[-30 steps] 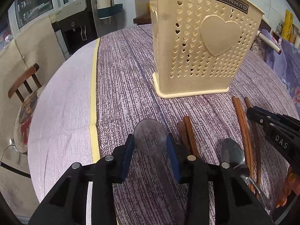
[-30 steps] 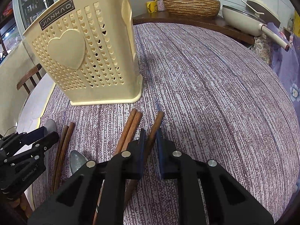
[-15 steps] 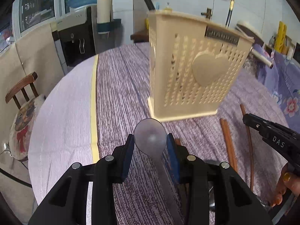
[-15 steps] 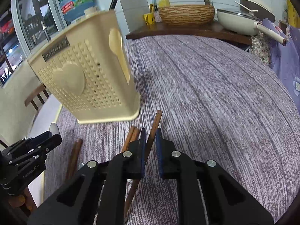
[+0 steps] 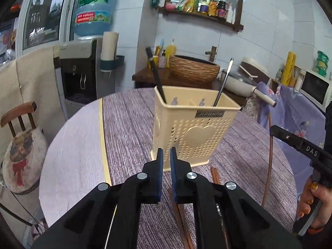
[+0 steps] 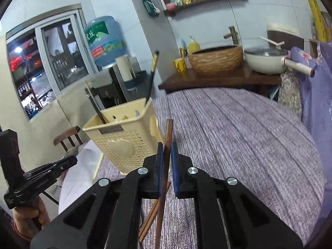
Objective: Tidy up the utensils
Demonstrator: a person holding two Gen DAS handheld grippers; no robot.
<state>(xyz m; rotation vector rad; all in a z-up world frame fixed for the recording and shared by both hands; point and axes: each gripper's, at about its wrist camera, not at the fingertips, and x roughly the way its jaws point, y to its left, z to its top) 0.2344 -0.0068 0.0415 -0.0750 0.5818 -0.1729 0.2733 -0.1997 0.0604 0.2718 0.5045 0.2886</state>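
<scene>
In the left wrist view, a wooden chair (image 5: 18, 114) with a cushion stands at 9 o'clock, off the edge of the round table (image 5: 72, 155). At 6 o'clock the left gripper (image 5: 166, 155) has its blue pads (image 5: 159, 166) drawn together, with only a thin slit between them and nothing visible in it. Just beyond its tips, at 12 o'clock, the cream utensil basket (image 5: 193, 132) stands upright on the purple cloth. A black handle (image 5: 156, 76) leans out of its left end and a thin metal handle (image 5: 225, 78) out of its right. Brown chopsticks (image 5: 214, 175) lie on the cloth at 4 o'clock, partly hidden under the gripper. At 3 o'clock the right gripper (image 5: 276, 129), held in a hand (image 5: 311, 203), carries a long chopstick (image 5: 269, 155) clear of the table.

In the right wrist view, the basket sits at 10 o'clock, and the right gripper's pads are clamped on that chopstick, whose tip juts up past them.
</scene>
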